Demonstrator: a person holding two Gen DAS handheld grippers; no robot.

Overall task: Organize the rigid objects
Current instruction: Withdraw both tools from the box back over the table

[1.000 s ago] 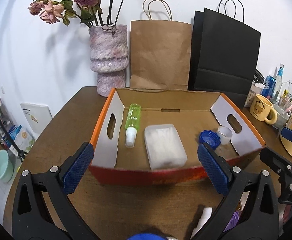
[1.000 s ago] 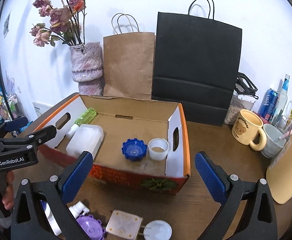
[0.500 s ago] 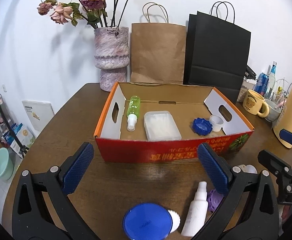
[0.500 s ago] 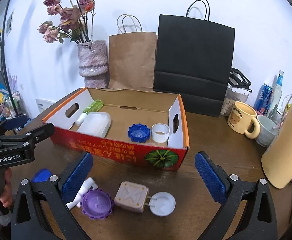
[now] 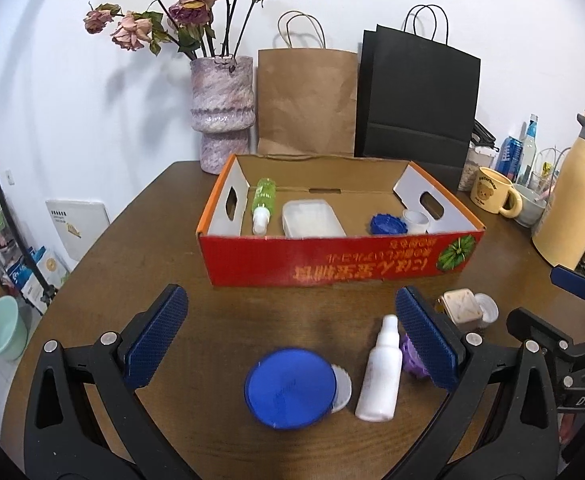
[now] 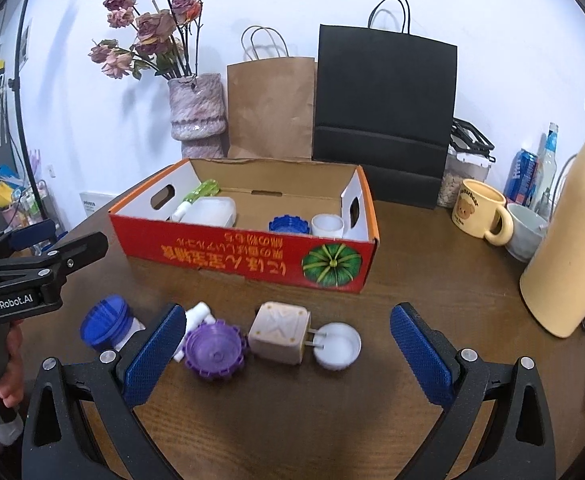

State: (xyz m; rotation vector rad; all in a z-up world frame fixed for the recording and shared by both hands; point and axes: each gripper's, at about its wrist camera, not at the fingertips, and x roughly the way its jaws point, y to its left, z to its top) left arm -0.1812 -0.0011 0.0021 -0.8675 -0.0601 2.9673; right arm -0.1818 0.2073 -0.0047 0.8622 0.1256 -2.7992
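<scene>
A red cardboard box (image 5: 332,264) (image 6: 252,256) stands on the brown table. It holds a green spray bottle (image 5: 263,200), a clear plastic container (image 5: 310,218), a blue lid (image 5: 387,225) and a white cup (image 5: 415,221). In front of it lie a blue round lid (image 5: 288,387) (image 6: 104,326), a white spray bottle (image 5: 380,368), a purple gear lid (image 6: 214,349), a beige plug adapter (image 6: 278,332) and a white cap (image 6: 338,346). My left gripper (image 5: 290,336) is open above the blue lid. My right gripper (image 6: 284,354) is open above the purple lid and adapter.
A vase of dried roses (image 5: 220,92), a brown paper bag (image 5: 304,100) and a black bag (image 5: 416,100) stand behind the box. A yellow mug (image 6: 478,214), a grey cup (image 6: 526,232) and a cream thermos (image 6: 568,240) are at the right.
Both grippers have pulled back and away from the box, so the loose items in front of it have come into view. Both stay open.
</scene>
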